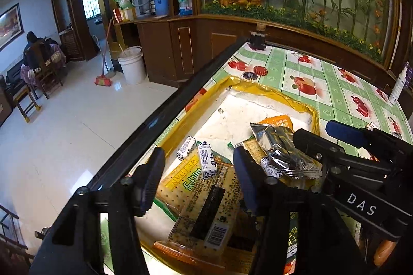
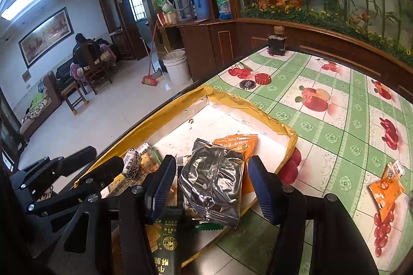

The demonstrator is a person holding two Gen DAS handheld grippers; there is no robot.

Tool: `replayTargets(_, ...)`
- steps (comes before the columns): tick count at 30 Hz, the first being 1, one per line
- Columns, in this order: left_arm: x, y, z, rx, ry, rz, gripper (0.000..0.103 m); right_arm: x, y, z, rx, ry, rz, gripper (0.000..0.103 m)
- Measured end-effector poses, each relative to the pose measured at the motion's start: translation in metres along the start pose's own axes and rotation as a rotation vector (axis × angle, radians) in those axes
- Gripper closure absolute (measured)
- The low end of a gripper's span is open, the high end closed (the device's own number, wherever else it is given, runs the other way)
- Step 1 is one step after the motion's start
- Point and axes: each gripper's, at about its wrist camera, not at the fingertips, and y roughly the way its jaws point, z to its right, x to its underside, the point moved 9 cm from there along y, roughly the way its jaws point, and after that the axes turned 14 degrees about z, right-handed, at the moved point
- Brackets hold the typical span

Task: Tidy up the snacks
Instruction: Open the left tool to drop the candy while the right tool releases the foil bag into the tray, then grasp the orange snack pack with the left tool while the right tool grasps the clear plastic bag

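Two orange packets (image 2: pixel 236 143) (image 2: pixel 386 191), one silver packet (image 2: pixel 213 187), two bottle caps (image 2: pixel 246 84) (image 2: pixel 262 79), one tray (image 2: pixel 258 111).

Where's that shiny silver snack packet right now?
The silver packet lies in the yellow-rimmed tray, on top of the other snacks, just in front of an orange packet. In the right wrist view it sits between the open fingers of the right gripper.

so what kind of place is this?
Likely a lived-in home living or dining room: fruit-print tablecloth, broom by a white bucket, thermos flasks on a wooden sideboard.
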Motion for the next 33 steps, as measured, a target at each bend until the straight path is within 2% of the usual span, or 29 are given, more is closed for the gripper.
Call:
replayTargets(12,-0.006,-0.024,0.011,0.016,0.002,0.035,0.047,0.005,-0.038,0.017,0.057,0.008,0.026,0.042)
replayTargets(13,-0.006,-0.026,0.013,0.02,0.0,0.034,0.046,0.007,-0.042,0.02,0.064,0.012,0.026,0.042)
replayTargets(15,-0.006,-0.03,0.016,0.029,-0.002,0.035,0.037,0.01,-0.048,0.026,0.079,0.02,0.026,0.042)
replayTargets(17,-0.006,-0.035,0.02,0.037,-0.001,0.043,0.033,0.012,-0.055,0.033,0.091,0.024,0.027,0.04)
replayTargets(19,-0.006,-0.04,0.027,0.049,0.005,0.047,0.032,0.016,-0.066,0.042,0.112,0.026,0.033,0.03)
replayTargets(27,0.001,-0.051,0.075,0.138,0.036,0.02,0.029,0.049,-0.121,0.117,0.242,0.107,0.041,0.027)
replayTargets(33,0.008,-0.062,0.124,0.212,0.115,0.003,0.029,0.077,-0.16,0.182,0.353,0.187,0.027,0.027)
